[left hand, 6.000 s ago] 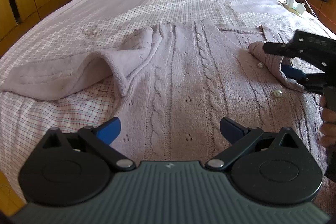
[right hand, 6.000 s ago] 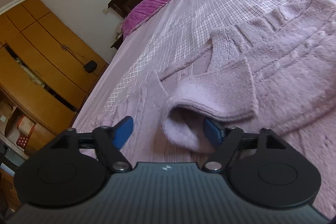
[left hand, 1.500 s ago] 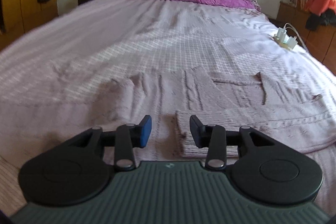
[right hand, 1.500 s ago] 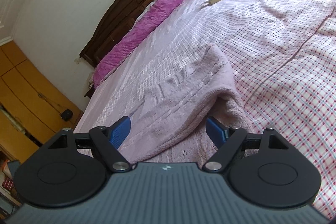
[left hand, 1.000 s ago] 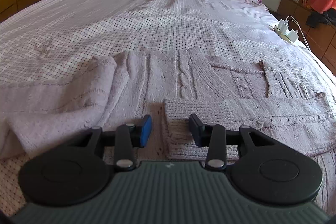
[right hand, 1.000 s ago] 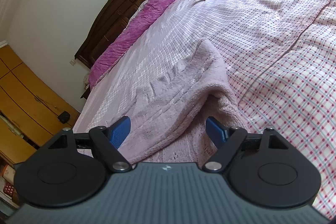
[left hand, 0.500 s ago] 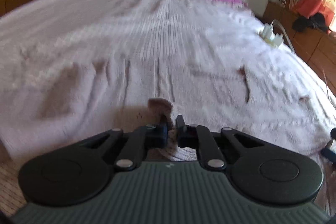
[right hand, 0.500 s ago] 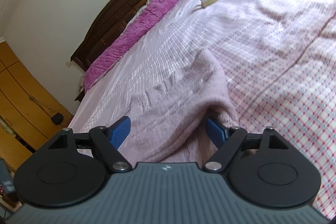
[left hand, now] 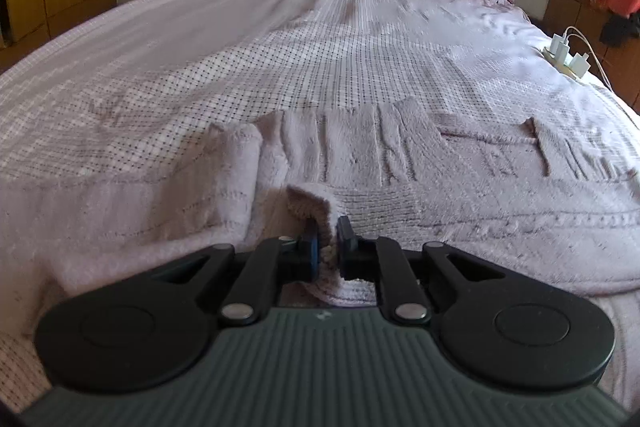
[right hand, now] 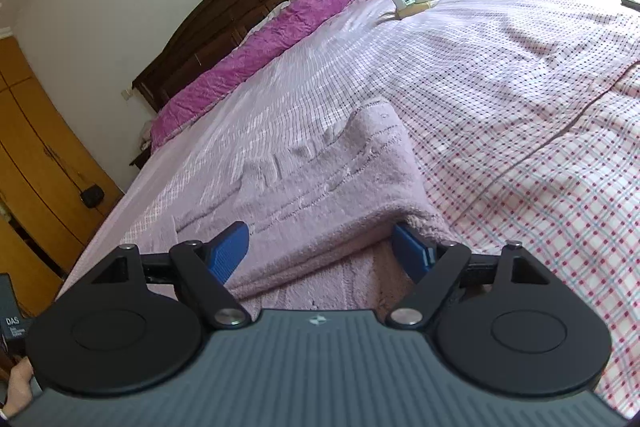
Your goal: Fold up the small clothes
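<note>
- Lilac knit cardigan (left hand: 400, 163) spread flat on checked bedspread (left hand: 280, 67), near the foot of the bed; right sleeve already laid across the body.
- Left gripper (left hand: 327, 247) clenched on a ribbed sleeve cuff (left hand: 310, 201); jaws have just been closing, fabric bunched between the pads and standing up in a small peak.
- Right gripper (right hand: 320, 247) spread wide, pads either side of the cardigan's folded side edge (right hand: 360, 227) but not pressing; released, nothing gripped.
- Step in hand, by the look of it: left sleeve fold.
- Best done by lifting the cuff only enough to clear the knit, then carrying it across the body in one smooth arc.
- Worth keeping the sleeve taut so it lands straight, parallel to the hem.
- Right gripper could pin the folded edge to stop the body dragging.
- Risk: soft knit stretches; a hard pull would skew the whole garment.
</note>
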{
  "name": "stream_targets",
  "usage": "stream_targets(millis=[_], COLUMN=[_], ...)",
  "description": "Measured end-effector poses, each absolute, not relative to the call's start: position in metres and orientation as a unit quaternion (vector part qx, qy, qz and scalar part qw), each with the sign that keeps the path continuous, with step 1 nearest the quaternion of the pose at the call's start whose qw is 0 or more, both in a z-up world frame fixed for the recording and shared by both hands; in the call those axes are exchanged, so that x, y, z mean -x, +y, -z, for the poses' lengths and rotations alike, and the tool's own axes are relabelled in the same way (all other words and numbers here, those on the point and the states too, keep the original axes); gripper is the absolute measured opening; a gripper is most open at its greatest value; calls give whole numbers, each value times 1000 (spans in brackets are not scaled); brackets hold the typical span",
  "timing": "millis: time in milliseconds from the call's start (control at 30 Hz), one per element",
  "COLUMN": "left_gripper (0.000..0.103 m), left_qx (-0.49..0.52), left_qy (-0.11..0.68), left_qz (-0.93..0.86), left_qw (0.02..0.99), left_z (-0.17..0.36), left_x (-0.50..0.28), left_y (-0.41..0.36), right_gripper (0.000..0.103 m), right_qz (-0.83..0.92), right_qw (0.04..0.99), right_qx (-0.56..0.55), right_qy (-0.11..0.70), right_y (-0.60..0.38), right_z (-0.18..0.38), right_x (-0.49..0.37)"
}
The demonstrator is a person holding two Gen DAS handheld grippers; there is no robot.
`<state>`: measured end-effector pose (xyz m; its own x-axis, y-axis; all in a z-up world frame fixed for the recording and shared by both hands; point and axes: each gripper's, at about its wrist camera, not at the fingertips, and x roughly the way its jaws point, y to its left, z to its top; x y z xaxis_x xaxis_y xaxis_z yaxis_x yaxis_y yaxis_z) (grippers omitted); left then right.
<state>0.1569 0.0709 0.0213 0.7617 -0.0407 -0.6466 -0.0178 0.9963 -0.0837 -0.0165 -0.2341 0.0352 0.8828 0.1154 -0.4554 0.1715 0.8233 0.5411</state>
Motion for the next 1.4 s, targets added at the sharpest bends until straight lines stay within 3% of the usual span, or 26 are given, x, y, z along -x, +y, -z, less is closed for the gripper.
stream_targets(millis=[467, 600, 967, 1400], left_gripper=[17, 32, 33, 33], left_qx=[37, 42, 17, 42], left_qy=[334, 331, 354, 334], left_qz=[21, 15, 1, -20], left_qw=[941, 943, 935, 941], left_z=[-44, -47, -28, -63], left_x=[-131, -124, -127, -94], left_y=[78, 80, 80, 104], right_gripper=[84, 84, 84, 84], right_qz=[-5, -15, -11, -29], right_qw=[928, 931, 927, 928], right_qx=[-281, -276, -276, -275], right_qy=[244, 240, 253, 248], right_y=[-222, -216, -210, -199], right_z=[-50, -56, -51, -58], right_x=[27, 29, 29, 32])
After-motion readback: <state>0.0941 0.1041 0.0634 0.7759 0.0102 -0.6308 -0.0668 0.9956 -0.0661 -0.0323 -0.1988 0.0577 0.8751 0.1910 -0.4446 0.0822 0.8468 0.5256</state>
